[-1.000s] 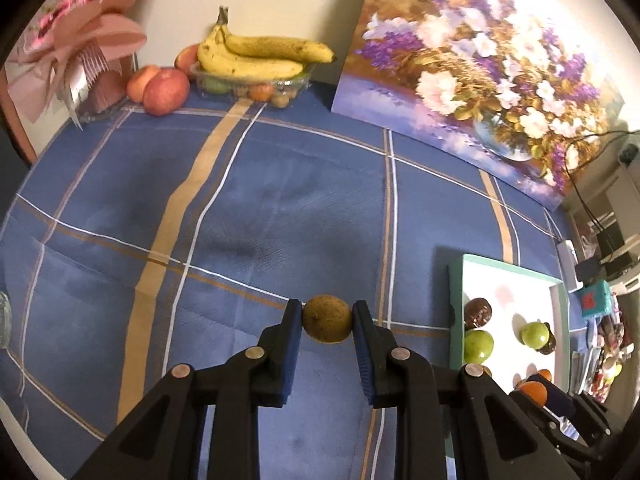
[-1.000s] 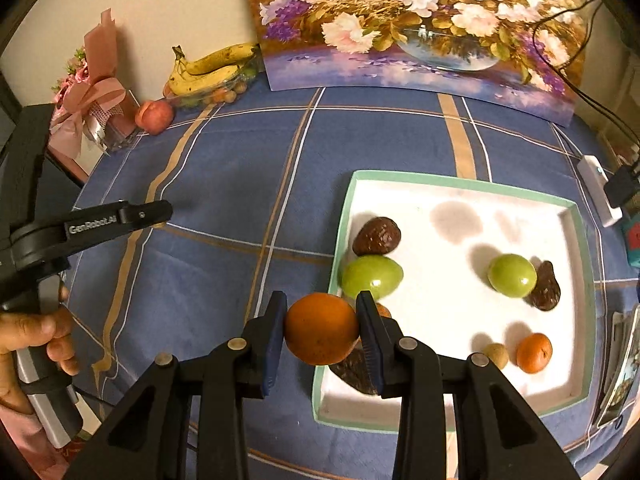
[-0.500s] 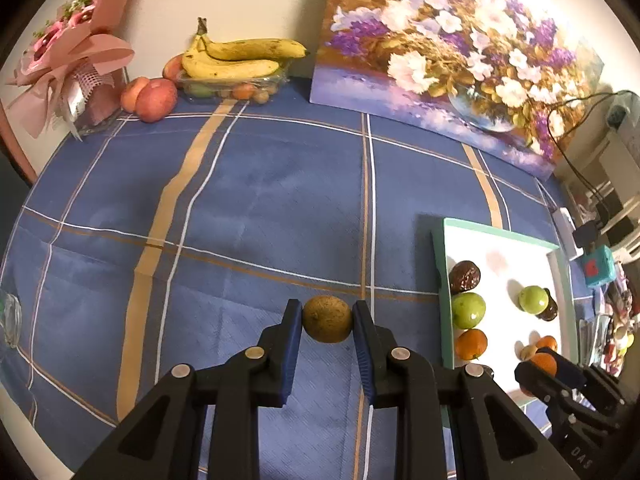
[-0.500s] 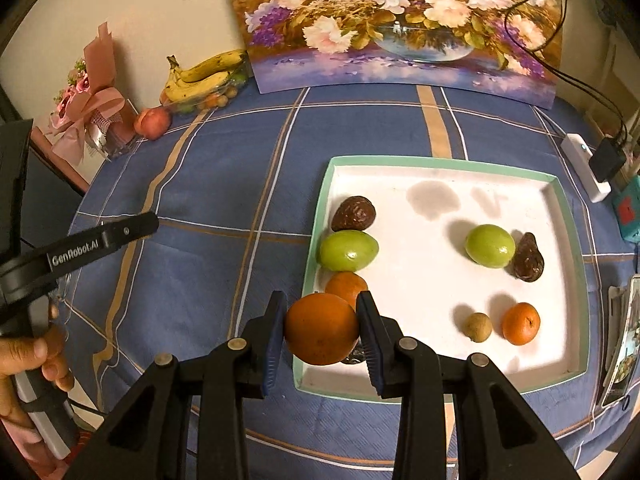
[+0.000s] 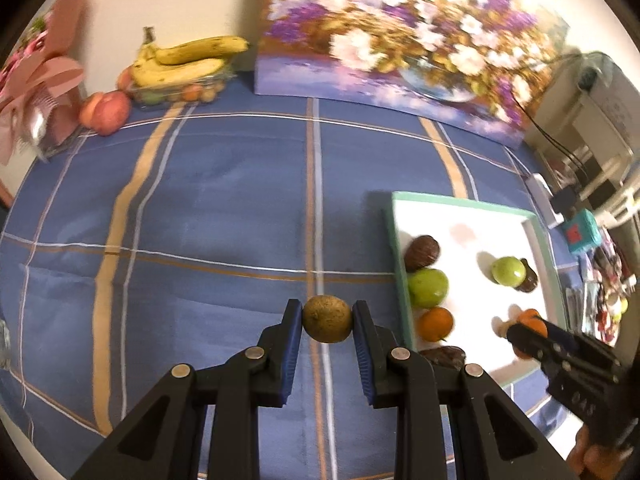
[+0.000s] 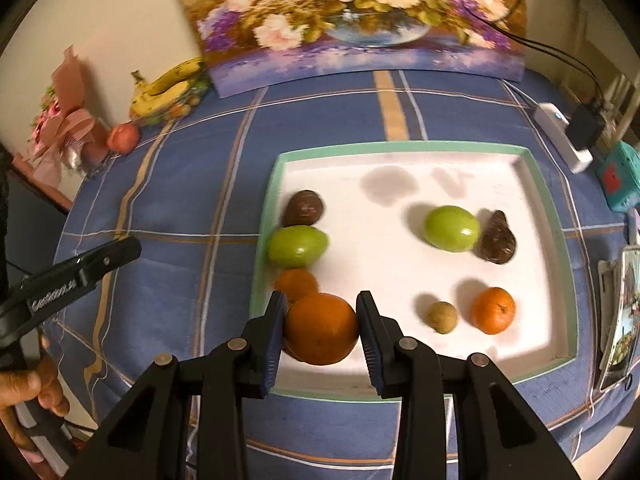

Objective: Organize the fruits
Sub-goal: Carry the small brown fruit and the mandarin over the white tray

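My left gripper [image 5: 327, 319] is shut on a small brown-green kiwi [image 5: 327, 318], held above the blue cloth left of the white tray [image 5: 536, 236]. My right gripper [image 6: 322, 330] is shut on a large orange [image 6: 322, 329], held over the near left part of the tray [image 6: 558, 216]. In the tray lie two green fruits [image 6: 298, 245] [image 6: 452, 229], two dark brown fruits [image 6: 303, 209] [image 6: 497, 237], two small oranges [image 6: 295, 285] [image 6: 493, 311] and a small kiwi [image 6: 441, 317]. The left gripper shows at the left of the right wrist view [image 6: 76, 274].
Bananas [image 5: 188, 60] on a clear box and peaches [image 5: 106, 112] stand at the table's far left. A pink bouquet [image 5: 36, 92] is beside them. A flower painting [image 5: 400, 44] leans on the wall. A power strip [image 6: 562, 136], cables and a teal box [image 6: 618, 176] lie right of the tray.
Both grippers have moved right, each holding its fruit. The right gripper with the orange has come over the tray's near left part; the tray now sits closer in the left wrist view.
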Demonstrator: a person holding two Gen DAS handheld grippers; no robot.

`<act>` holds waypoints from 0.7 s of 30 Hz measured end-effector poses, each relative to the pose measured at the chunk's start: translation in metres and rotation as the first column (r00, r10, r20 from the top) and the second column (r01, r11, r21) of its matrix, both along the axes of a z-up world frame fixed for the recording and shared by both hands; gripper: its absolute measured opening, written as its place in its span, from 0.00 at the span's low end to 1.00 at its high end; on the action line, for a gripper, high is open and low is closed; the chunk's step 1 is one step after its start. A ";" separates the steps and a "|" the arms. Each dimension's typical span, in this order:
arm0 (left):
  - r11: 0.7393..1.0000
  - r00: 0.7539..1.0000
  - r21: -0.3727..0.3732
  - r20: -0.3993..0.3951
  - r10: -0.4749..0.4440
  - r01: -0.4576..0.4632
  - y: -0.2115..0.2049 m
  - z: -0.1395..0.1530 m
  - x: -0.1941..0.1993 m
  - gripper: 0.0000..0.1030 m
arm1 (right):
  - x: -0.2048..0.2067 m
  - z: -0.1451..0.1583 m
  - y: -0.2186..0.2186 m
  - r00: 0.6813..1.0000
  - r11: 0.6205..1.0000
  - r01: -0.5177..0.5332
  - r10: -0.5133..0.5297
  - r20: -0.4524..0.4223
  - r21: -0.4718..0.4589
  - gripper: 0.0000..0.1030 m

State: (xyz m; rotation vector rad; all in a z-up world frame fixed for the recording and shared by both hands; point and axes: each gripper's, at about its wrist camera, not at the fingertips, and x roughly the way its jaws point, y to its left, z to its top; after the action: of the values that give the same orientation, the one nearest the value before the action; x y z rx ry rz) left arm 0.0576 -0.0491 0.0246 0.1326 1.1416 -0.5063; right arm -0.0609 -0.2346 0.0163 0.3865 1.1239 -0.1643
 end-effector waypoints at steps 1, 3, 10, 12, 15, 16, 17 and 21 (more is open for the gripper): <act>1.000 1.000 0.001 -0.002 -0.015 0.015 -0.005 0.000 -0.002 0.26 | -0.002 -0.001 -0.005 1.000 1.000 0.012 -0.012 -0.003 0.002 0.36; 0.999 0.999 0.004 -0.006 -0.048 0.048 -0.015 0.000 -0.008 0.26 | -0.006 -0.002 -0.015 0.999 0.999 0.044 -0.044 -0.009 -0.001 0.36; 0.986 0.986 0.010 -0.023 -0.164 0.165 -0.052 -0.005 -0.032 0.26 | -0.023 -0.002 -0.054 0.988 0.988 0.153 -0.154 -0.023 -0.024 0.36; 0.980 0.980 0.010 -0.032 -0.197 0.198 -0.061 -0.007 -0.040 0.26 | -0.028 -0.001 -0.062 0.984 0.984 0.178 -0.179 -0.022 -0.032 0.36; 0.968 0.968 0.023 -0.039 -0.247 0.248 -0.075 -0.011 -0.053 0.27 | -0.034 0.002 -0.072 0.978 0.978 0.206 -0.207 -0.020 -0.045 0.36; 0.965 0.964 0.030 -0.040 -0.261 0.262 -0.080 -0.012 -0.056 0.26 | -0.036 0.002 -0.074 0.977 0.976 0.212 -0.213 -0.020 -0.048 0.36; 0.959 0.960 0.037 -0.042 -0.278 0.279 -0.085 -0.013 -0.061 0.26 | -0.037 0.002 -0.076 0.976 0.975 0.217 -0.218 -0.020 -0.050 0.36; 0.947 0.948 0.056 -0.051 -0.314 0.316 -0.097 -0.017 -0.071 0.27 | -0.041 0.004 -0.079 0.975 0.973 0.222 -0.223 -0.016 -0.054 0.36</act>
State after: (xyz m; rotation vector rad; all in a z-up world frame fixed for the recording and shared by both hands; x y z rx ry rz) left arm -0.0132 -0.1458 0.0074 0.3656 1.1833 -0.7595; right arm -0.1019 -0.3139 0.0203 0.4656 1.0936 -0.3954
